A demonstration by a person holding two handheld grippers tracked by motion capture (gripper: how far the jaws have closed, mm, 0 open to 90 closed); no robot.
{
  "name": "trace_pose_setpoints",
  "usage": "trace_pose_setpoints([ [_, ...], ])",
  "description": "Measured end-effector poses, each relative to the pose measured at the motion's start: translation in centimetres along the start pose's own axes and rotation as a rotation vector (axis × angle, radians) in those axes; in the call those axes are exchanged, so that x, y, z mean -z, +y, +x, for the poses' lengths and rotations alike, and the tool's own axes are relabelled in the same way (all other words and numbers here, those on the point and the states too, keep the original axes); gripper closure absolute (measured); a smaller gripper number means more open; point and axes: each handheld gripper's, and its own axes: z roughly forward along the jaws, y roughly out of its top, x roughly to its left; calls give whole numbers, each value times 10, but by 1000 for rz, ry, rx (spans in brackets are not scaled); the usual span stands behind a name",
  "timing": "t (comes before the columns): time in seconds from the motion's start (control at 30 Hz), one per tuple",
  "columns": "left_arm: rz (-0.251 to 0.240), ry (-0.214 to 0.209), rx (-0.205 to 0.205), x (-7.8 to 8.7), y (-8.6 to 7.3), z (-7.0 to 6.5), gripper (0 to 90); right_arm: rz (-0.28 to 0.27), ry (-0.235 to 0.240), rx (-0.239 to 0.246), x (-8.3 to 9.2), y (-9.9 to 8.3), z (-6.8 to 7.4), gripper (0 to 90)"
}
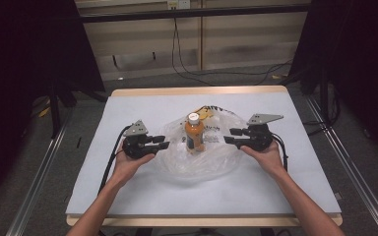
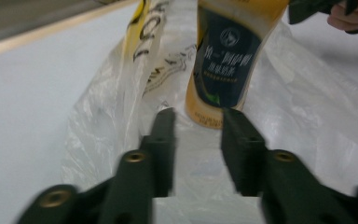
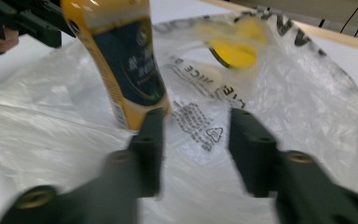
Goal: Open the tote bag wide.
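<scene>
In the high view, an orange bottle (image 1: 194, 132) with a white cap stood upright on a clear plastic bag (image 1: 216, 157) spread flat on the white table (image 1: 128, 196). The left gripper (image 1: 163, 143) pointed at the bottle from its left and the right gripper (image 1: 228, 136) from its right, each just beside the bottle but apart from it, their tips over the edges of the bag. Both sets of jaws looked parted, with nothing between them.

In the left gripper view, the left gripper (image 2: 196, 122) had its two black jaws standing apart, holding nothing, only bag (image 2: 102, 121) behind the gap. The bottle (image 2: 223, 65), with its dark label, stood just ahead, nearer the right-hand jaw.

In the right gripper view, the right gripper (image 3: 196, 122) likewise had its jaws apart and held nothing, over the printed bag (image 3: 307, 93). The bottle (image 3: 126, 60) stood just beyond the left-hand jaw; whether it touched that tip could not be told.
</scene>
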Motion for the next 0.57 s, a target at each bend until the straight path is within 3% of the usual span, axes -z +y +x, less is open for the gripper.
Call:
trace_pose_setpoints([
  [0.1, -42, 38, 6, 8, -1, -7, 364, -57, -32, 9, 13, 1, 9, 239],
  [0.17, -54, 38, 35, 14, -5, -8, 230, -87, -50, -5, 23, 0, 12, 177],
  [0.23, -58, 45, 35, 22, -10, -10, 161, -108, -74, -15, 34, -4, 16, 120],
  [0.3, -63, 66, 52, 32, -15, -13, 125, -112, -90, -18, 46, -10, 19, 94],
  [0.37, -87, 61, 55, 41, -21, -16, 94, -104, -113, -26, 56, -17, 22, 86],
  [0.5, -122, 95, 69, 52, -35, -20, 54, -136, -147, -45, 77, -34, 27, 59],
  [0.57, -92, 110, 70, 53, -40, -21, 36, -153, -162, -59, 84, -41, 28, 55],
])
